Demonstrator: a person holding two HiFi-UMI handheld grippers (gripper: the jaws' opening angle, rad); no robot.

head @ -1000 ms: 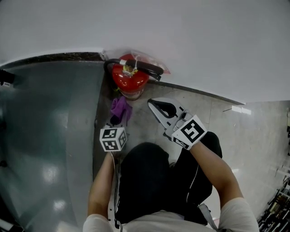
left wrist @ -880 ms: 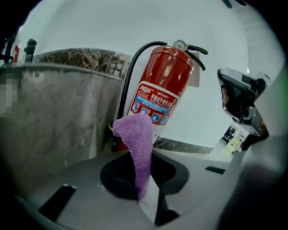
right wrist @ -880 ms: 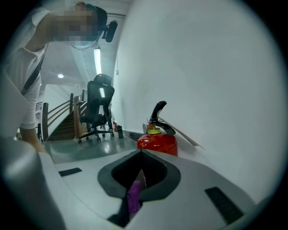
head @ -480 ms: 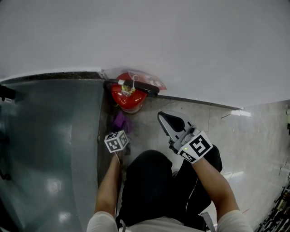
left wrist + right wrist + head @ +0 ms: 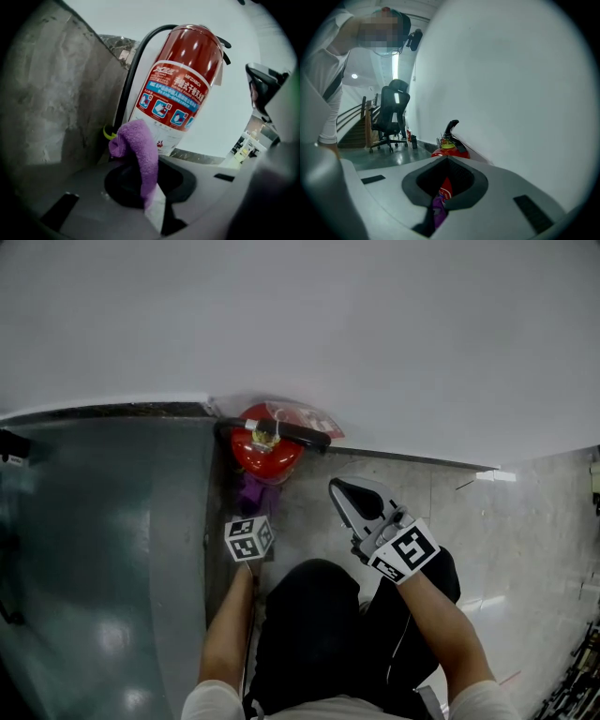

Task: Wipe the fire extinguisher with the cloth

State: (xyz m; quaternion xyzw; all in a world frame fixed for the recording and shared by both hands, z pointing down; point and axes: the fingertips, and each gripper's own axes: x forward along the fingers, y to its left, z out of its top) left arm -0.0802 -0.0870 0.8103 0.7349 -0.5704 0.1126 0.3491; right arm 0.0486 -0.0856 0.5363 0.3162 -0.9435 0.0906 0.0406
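Fig.: L gripper [image 5: 249, 517] pinches the purple cloth [image 5: 139, 145] in narrow jaws, the bunched end sticking out fwd. R gripper [image 5: 348, 491] hangs off to the side, jaws drawn together on nothing. The red fire extinguisher [image 5: 183, 84] stands upright on the floor [image 5: 305, 517] in the corner where the white wall [image 5: 375, 334] meets the grey panel [image 5: 103, 502]; its long axis is vertical, straight ahead of and rising above the L jaws, w/ the cloth at its lower body (touching or just short, I can't tell). L is the nearer hand, so I judge the next stroke should run along the cylinder's height, w/ R out of the way.
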